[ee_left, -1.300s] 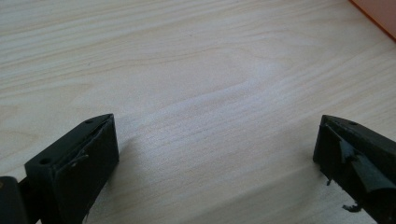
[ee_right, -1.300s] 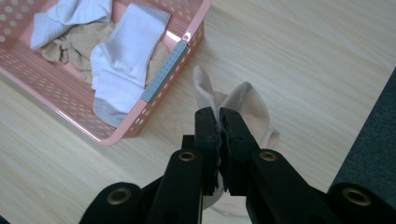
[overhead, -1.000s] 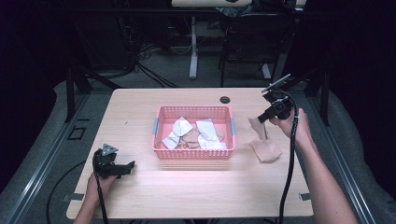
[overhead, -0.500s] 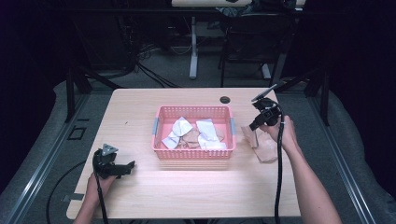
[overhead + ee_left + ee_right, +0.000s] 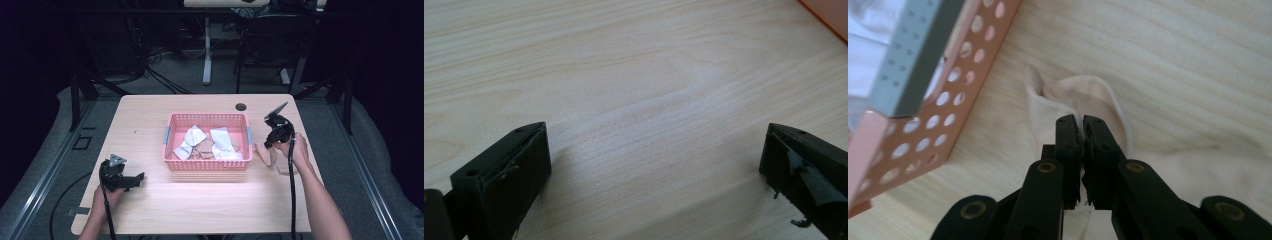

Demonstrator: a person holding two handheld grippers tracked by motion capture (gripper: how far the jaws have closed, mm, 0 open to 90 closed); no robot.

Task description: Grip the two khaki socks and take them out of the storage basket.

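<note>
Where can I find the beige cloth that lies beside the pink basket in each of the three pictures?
High view: the beige cloth lies on the table right of the pink basket, under the right tongs.
Left gripper view: not in it.
Right gripper view: the beige cloth is at centre, just past the shut right tongs.
Shared landmark: the pink basket, at upper left in the right gripper view.

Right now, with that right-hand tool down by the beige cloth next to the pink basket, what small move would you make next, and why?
Probably open the jaws first. The right gripper has its jaws shut with nothing visibly between them, its tip just over the beige cloth lying on the table beside the pink basket. Shut jaws cannot pinch the fabric, so they likely need to spread before closing on a fold.
</note>
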